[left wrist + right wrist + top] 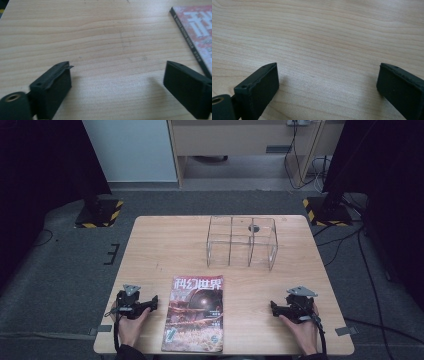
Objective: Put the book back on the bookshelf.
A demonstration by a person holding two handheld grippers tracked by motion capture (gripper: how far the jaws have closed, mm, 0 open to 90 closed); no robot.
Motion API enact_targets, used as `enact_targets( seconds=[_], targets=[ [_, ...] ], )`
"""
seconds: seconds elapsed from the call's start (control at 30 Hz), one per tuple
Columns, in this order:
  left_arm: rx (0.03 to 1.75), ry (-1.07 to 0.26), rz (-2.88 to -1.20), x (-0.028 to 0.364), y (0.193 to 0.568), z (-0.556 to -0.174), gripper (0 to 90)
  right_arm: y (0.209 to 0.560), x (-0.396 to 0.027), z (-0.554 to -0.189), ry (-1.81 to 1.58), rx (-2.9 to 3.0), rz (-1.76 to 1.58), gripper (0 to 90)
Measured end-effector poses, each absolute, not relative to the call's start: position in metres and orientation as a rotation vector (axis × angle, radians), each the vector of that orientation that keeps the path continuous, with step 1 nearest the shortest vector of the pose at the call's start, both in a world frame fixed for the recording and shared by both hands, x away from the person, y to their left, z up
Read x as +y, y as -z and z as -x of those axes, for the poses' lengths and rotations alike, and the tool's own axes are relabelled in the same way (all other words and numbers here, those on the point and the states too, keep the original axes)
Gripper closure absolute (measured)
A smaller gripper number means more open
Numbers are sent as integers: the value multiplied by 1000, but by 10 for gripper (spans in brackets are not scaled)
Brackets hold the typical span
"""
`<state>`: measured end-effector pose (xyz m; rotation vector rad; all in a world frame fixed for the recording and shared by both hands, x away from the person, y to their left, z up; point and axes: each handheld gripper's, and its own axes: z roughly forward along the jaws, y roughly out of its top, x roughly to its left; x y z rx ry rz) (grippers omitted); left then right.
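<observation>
A magazine (194,312) with a red-brown cover lies flat near the table's front edge, midway between the two hands. A clear rack (242,241) with upright dividers stands at the back, right of centre. Left of the magazine, my left gripper (150,302) rests low over the wood, held by a hand. In the left gripper view my left gripper (117,80) is open with bare wood between its jaws, and the magazine's corner (197,32) lies at the right. My right gripper (274,307) sits right of the magazine. In its own view my right gripper (328,80) stands open over bare wood.
The wooden table (165,245) is bounded by dark carpet on all sides. Two stand bases with yellow-black tape (98,213) (327,210) sit on the floor behind it. Cables (365,270) trail along the right side.
</observation>
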<state>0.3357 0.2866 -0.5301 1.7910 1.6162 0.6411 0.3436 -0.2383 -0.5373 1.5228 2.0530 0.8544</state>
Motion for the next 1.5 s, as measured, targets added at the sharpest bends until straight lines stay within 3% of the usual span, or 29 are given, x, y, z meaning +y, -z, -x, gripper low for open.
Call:
enact_targets(
  seconds=[0.13,0.83,1.5],
  targets=[
    [1579,-673,-1766,284,523,-331,114,535,-239,-343,-878,2049,-1535,48],
    [1453,-582,-1813,253,520,-318,131,509,-232,-337,-1094,1999,-1515,93],
    [1406,-558,-1837,247,521,-309,145,465,-177,-346,-1169,2051,-1374,107]
  ],
)
